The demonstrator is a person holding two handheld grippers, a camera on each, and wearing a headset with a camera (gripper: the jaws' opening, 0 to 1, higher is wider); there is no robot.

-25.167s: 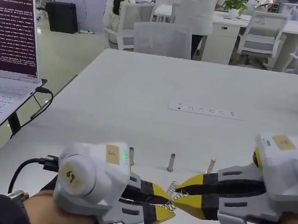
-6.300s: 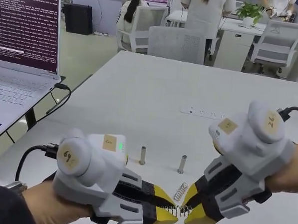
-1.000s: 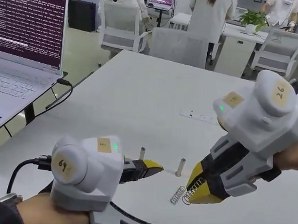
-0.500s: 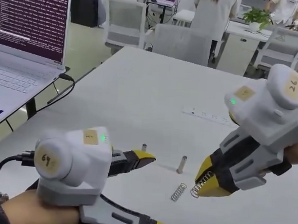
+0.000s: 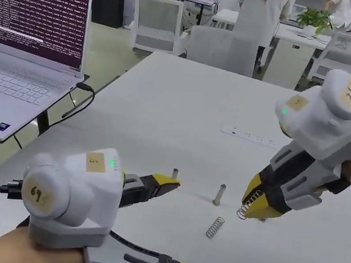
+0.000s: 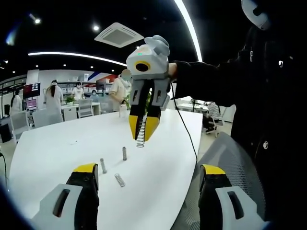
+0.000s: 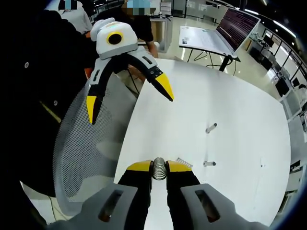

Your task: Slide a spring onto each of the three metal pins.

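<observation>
White tabletop carries two upright metal pins. Left gripper hovers with its jaws spread wide, holding nothing. Right gripper has its jaws clamped on a spring, just beside one metal pin. The other pin stands further left. A loose spring lies flat near them.

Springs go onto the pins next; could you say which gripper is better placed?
Right: right gripper is shut on a spring near a bare pin; left gripper is open, empty.

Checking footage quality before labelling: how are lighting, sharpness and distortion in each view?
Head view: even light, faint shadows, loose spring sharp. Left gripper view: strong fisheye bending, bright ceiling strips, right claw clear. Right gripper view: fisheye too, held spring close and slightly soft.
</observation>
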